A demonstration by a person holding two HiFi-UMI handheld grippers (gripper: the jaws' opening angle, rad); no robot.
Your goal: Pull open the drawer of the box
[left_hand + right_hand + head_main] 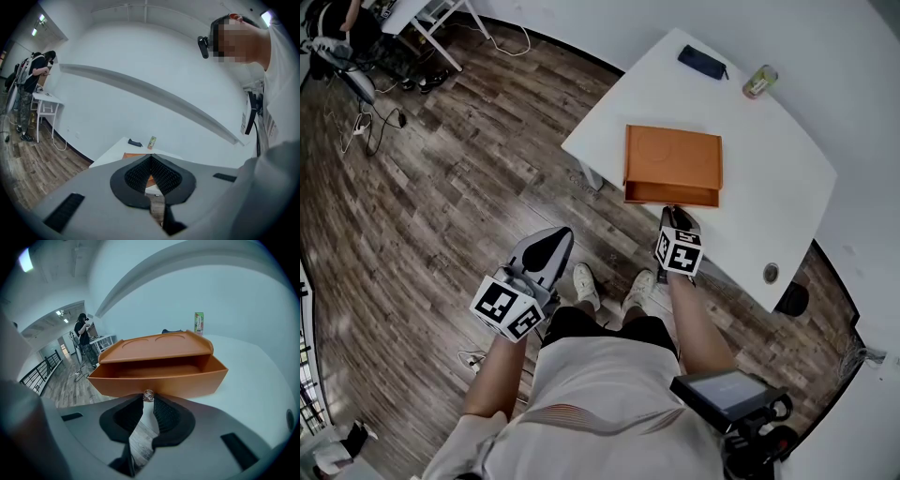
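An orange box (673, 155) lies on the white table (778, 178), near its front edge. Its drawer (154, 377) stands pulled out a little toward me, and its inside shows empty. My right gripper (148, 398) is shut on the small clear knob (148, 394) at the middle of the drawer's front. In the head view the right gripper (677, 212) touches the drawer front (672, 195). My left gripper (555, 240) hangs low at the left over the floor, apart from the table. Its jaws meet at the tips, and the left gripper (151, 156) holds nothing.
A dark case (701, 62) and a small green carton (759, 82) lie at the table's far end. A round grommet (771, 273) sits near the right front edge. Another person (30, 79) stands by a white table far to the left. Cables lie on the wood floor (441, 187).
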